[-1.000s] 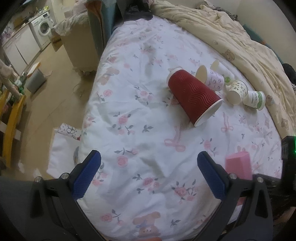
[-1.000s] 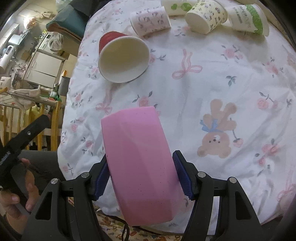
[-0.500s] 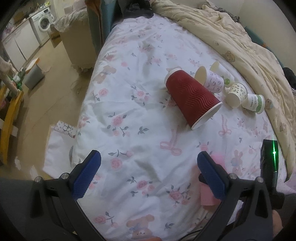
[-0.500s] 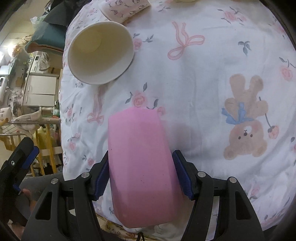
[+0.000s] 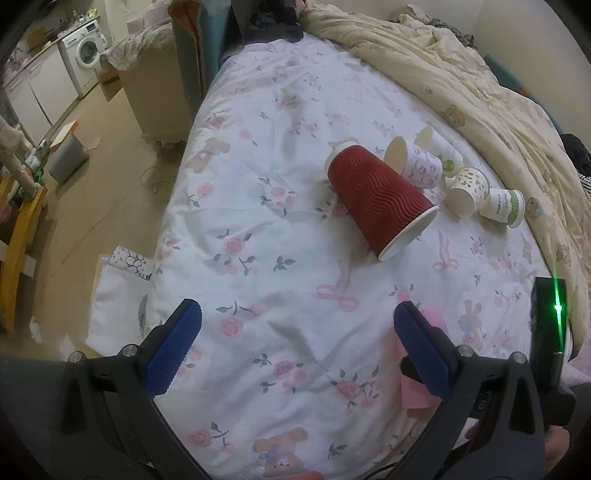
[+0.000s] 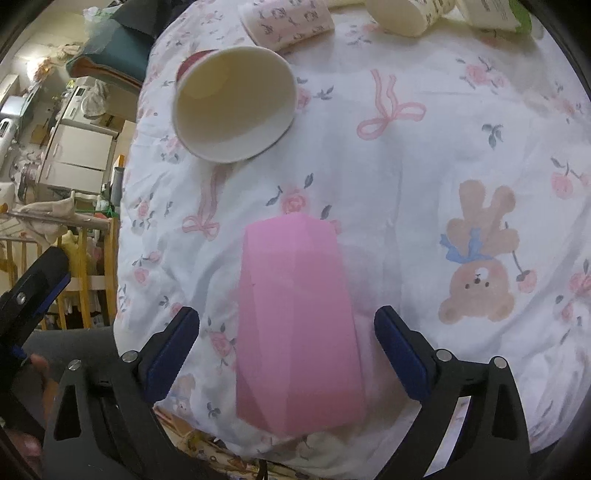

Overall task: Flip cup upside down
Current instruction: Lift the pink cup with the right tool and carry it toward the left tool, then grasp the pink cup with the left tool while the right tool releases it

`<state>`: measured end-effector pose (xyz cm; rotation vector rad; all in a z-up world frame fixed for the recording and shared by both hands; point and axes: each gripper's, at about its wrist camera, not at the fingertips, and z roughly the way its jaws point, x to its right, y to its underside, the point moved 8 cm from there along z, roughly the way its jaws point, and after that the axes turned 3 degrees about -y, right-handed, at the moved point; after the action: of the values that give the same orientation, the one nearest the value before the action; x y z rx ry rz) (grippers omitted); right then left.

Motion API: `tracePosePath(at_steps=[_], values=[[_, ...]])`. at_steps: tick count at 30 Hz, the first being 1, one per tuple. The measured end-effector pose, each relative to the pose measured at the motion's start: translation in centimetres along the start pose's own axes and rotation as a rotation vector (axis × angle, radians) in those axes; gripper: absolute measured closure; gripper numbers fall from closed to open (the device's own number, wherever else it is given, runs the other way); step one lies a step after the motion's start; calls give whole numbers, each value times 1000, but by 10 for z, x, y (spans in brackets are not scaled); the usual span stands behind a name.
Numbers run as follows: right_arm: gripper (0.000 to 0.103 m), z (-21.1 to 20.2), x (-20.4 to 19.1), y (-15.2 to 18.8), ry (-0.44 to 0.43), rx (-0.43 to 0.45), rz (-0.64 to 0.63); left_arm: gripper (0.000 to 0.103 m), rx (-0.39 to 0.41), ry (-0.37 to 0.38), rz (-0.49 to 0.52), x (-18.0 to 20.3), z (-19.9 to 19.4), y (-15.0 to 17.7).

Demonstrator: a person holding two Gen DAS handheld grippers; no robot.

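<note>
A pink faceted cup (image 6: 295, 321) stands upside down on the floral bedsheet near the bed's front edge, narrow base up. My right gripper (image 6: 286, 332) is open, its blue pads apart from the cup on both sides. In the left wrist view the pink cup (image 5: 417, 380) shows partly behind the right finger. My left gripper (image 5: 295, 339) is open and empty above the sheet. A red ribbed paper cup (image 5: 380, 199) lies on its side mid-bed; its white mouth (image 6: 234, 105) faces the right wrist camera.
Several small printed paper cups (image 5: 469, 188) lie on their sides behind the red cup, also at the top of the right wrist view (image 6: 288, 16). A beige duvet (image 5: 480, 92) covers the bed's far right. The bed's left edge (image 5: 173, 206) drops to the floor.
My right gripper has opened and let go of the pink cup, which now stands on the sheet. The left gripper has barely moved.
</note>
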<state>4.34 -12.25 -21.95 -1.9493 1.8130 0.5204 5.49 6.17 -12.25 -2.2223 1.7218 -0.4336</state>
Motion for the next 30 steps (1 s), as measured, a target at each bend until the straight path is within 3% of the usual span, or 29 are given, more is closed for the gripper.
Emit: tracePosePath(at_steps=[13, 25, 28, 30], values=[[5, -88, -25, 1, 35, 203, -140, 0, 54, -9, 27, 2, -14, -1], [5, -169, 1, 0, 236, 521, -215, 1, 83, -26, 53, 7, -18, -1], [5, -166, 17, 4, 286, 542, -177, 1, 92, -21, 53, 8, -22, -2], [5, -161, 23, 4, 273, 521, -158, 1, 91, -25, 65, 10, -24, -2]])
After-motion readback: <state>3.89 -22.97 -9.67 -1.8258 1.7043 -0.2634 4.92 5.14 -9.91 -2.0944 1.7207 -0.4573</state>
